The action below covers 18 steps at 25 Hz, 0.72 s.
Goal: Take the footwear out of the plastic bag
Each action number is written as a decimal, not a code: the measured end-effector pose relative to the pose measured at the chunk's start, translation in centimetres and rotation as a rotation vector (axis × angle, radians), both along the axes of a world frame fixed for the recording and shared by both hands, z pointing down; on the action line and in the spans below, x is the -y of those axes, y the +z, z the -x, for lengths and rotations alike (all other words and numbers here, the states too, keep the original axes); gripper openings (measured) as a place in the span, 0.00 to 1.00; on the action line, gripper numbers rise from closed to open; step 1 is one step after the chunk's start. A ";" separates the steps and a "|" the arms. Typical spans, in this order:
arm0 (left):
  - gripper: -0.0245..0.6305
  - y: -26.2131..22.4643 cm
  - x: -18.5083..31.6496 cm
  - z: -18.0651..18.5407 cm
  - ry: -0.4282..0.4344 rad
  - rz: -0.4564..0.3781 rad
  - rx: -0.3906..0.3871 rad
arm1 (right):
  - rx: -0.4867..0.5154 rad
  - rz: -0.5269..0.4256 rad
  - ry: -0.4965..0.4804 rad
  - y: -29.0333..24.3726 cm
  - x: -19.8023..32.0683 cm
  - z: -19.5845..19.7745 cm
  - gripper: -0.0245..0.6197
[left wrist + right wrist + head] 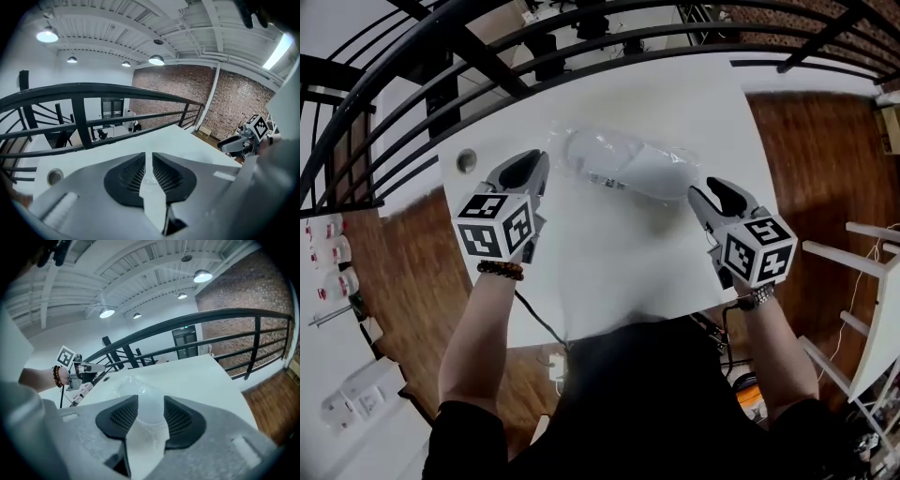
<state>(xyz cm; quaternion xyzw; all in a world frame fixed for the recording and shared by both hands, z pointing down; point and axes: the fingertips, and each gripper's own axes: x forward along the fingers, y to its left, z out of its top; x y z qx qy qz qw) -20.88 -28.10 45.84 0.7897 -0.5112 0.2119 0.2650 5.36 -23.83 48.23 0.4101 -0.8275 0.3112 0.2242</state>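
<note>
Clear crinkly plastic bag (581, 150) with a white shoe (652, 171) inside lies on the white tabletop (609, 267), between the left gripper (528, 167), jaws open a crack, and the right gripper (710, 192), jaws wide apart.

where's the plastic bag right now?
Head view: the plastic bag lies on the white table, beyond its centre, between the grippers; the left gripper is by its left end, the right gripper at its right end.

Beaded bracelet (501, 270), perhaps a watch (757, 298), dark top (647, 394)
</note>
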 end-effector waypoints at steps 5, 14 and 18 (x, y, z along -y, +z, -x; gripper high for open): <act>0.12 3.6 1.6 0.6 0.008 0.053 0.012 | -0.011 0.065 0.035 3.3 0.9 -0.7 0.30; 0.18 7.8 2.5 1.8 0.021 0.157 -0.026 | -0.009 0.182 0.097 6.4 1.5 -1.5 0.31; 0.20 8.7 3.0 1.4 0.050 0.189 -0.046 | -0.024 0.230 0.087 7.8 1.3 -1.8 0.31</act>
